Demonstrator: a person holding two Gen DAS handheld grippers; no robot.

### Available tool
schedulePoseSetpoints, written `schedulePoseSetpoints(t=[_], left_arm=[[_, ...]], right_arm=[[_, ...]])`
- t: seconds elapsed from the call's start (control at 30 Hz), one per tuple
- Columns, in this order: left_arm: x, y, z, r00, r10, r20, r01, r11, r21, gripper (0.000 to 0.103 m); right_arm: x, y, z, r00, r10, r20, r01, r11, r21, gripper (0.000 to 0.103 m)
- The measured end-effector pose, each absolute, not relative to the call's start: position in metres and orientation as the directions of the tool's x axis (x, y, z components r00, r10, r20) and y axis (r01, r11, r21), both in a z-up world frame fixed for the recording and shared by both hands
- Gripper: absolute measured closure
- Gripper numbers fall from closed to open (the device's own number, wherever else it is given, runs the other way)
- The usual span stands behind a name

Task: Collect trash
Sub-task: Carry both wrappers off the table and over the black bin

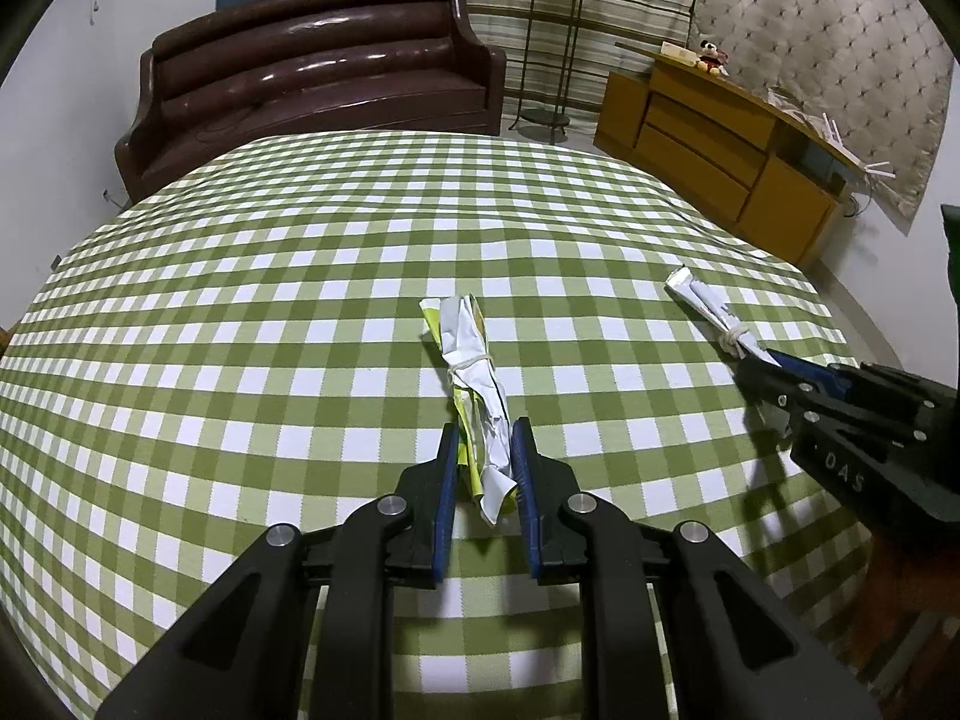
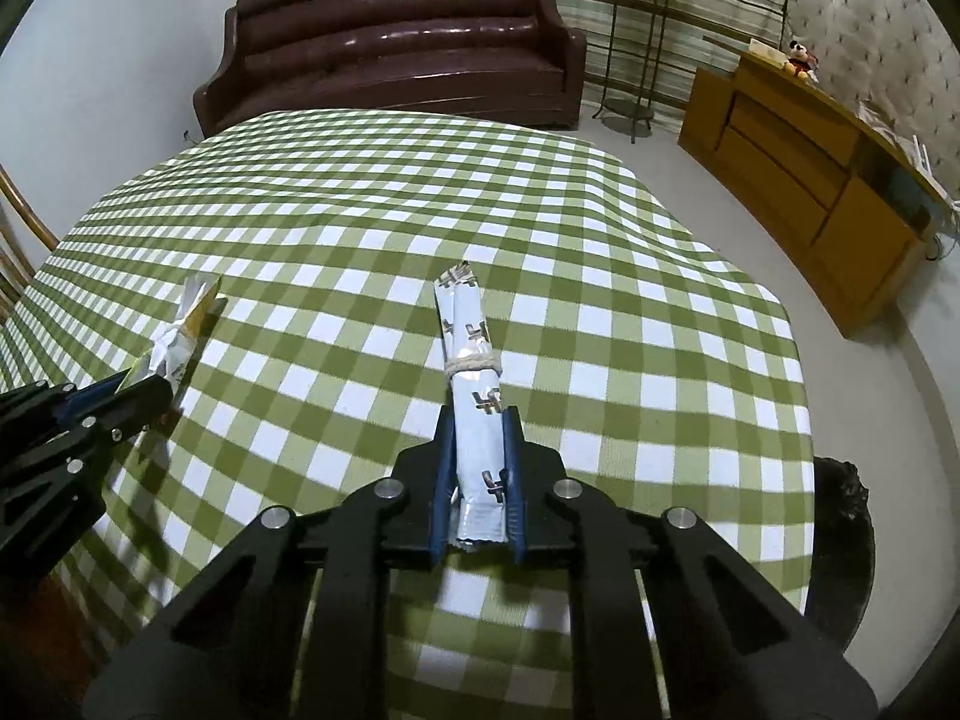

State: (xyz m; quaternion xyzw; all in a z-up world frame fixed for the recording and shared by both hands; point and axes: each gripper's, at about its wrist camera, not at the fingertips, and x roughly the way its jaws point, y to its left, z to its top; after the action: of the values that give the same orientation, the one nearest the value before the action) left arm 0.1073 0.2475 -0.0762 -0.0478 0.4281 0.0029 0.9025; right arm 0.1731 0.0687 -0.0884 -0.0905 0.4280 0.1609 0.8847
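My left gripper [image 1: 485, 429] is shut on a crumpled yellow-and-white wrapper [image 1: 474, 372] tied with a rubber band, held over the green checked tablecloth [image 1: 240, 330]. My right gripper [image 2: 478, 417] is shut on a rolled pale blue wrapper [image 2: 471, 360], also tied with a band. Each gripper shows in the other's view: the right one [image 1: 757, 360] with its blue wrapper [image 1: 705, 306] at the right edge, the left one [image 2: 147, 387] with the yellow wrapper [image 2: 180, 336] at the left edge.
A dark brown leather sofa [image 1: 312, 78] stands beyond the table. A wooden sideboard [image 1: 732, 156] is at the back right, a plant stand [image 1: 552, 54] between them. A dark round object [image 2: 840, 540] sits by the table's right edge. A chair back [image 2: 18, 228] is at left.
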Motion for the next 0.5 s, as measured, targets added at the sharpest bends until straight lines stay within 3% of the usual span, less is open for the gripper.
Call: schedulePoseSetpoints(t=[0.5], left_arm=[[0.084, 0.211, -0.064, 0.674, -0.093, -0.733, 0.028, 0.995, -0.100, 0.084]], right_arm=[[0.114, 0.007, -0.066, 0.659, 0.174, -0.732, -0.243, 0.970, 0.012, 0.088]])
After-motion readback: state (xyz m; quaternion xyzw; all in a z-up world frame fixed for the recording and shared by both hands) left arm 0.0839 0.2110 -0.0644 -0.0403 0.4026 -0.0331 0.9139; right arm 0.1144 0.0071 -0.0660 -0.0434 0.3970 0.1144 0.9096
